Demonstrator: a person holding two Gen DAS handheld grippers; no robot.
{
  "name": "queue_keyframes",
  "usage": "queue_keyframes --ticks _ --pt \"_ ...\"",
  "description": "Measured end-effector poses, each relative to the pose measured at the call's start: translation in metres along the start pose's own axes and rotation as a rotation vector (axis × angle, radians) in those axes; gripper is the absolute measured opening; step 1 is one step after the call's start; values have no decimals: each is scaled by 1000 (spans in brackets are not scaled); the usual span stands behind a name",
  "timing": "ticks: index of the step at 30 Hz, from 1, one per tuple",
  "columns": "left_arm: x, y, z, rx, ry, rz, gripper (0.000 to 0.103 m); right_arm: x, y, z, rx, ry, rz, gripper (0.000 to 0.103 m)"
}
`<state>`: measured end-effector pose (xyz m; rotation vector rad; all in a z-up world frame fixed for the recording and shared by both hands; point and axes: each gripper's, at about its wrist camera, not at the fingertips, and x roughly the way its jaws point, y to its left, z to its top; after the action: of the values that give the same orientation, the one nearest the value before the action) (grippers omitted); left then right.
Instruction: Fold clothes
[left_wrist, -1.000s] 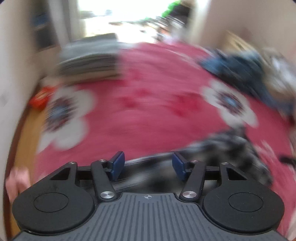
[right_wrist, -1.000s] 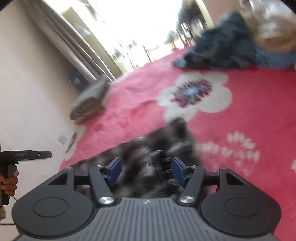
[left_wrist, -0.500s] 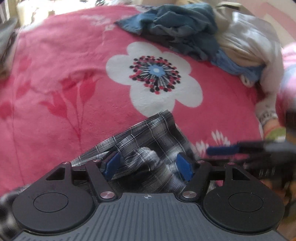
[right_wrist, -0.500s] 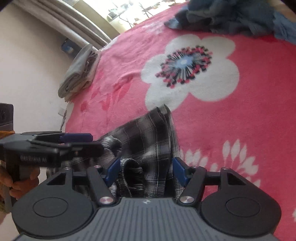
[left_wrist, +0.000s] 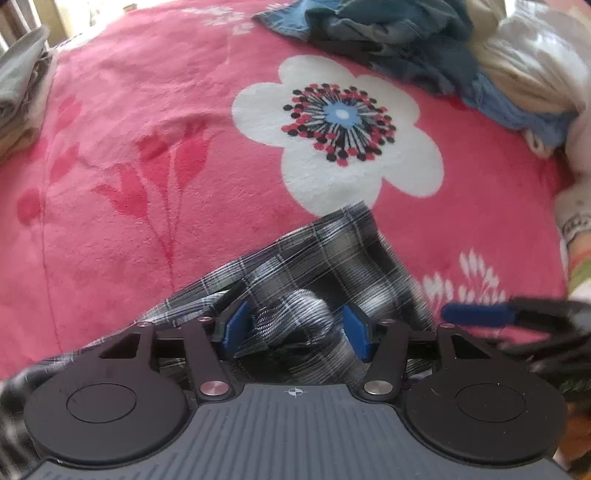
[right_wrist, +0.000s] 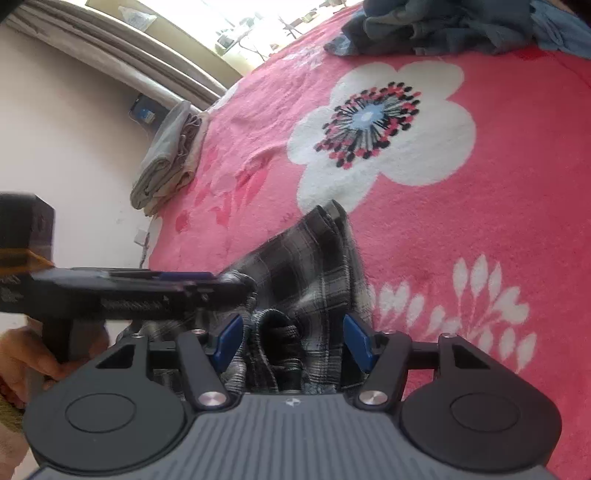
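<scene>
A black-and-white plaid garment (left_wrist: 332, 258) lies crumpled on the pink flowered blanket (left_wrist: 147, 110), one corner reaching a white flower. My left gripper (left_wrist: 295, 325) points steeply down at it, and its jaws are closing around a raised fold of the plaid; the blue pads stand a little off the cloth. My right gripper (right_wrist: 291, 332) hovers over the same garment (right_wrist: 314, 258), open, with a bunched fold between its pads. In the right wrist view the left gripper (right_wrist: 184, 275) reaches in from the left, held by a hand (right_wrist: 26, 354).
A heap of dark blue clothes (left_wrist: 388, 40) lies at the far side of the bed, beside pale garments (left_wrist: 535, 74). A folded grey stack (right_wrist: 166, 162) sits at the bed's edge by the wall. A curtain and a bright window lie beyond.
Both grippers have come down onto the plaid garment. The left one swung across from the bed's left side. A fold of cloth now sits between each pair of pads.
</scene>
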<state>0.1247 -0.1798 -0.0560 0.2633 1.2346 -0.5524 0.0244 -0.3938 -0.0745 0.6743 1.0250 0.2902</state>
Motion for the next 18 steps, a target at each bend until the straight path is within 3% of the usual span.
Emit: queue_keyframes --ticks 4,6,8,12,18 --pt "12 -11 0 47 36 89 57 2 -8 0 36 -2 9 64" --pt "17 -12 -2 42 48 104 51 3 -10 2 41 -5 13 64" --pt "16 -8 -5 23 39 96 44 5 -11 3 39 -9 20 63" --pt "4 6 -9 -13 -8 72 17 10 -13 5 46 2 52 57" --pt "-36 23 -30 -14 -115 -27 12 15 -11 4 41 14 75 52"
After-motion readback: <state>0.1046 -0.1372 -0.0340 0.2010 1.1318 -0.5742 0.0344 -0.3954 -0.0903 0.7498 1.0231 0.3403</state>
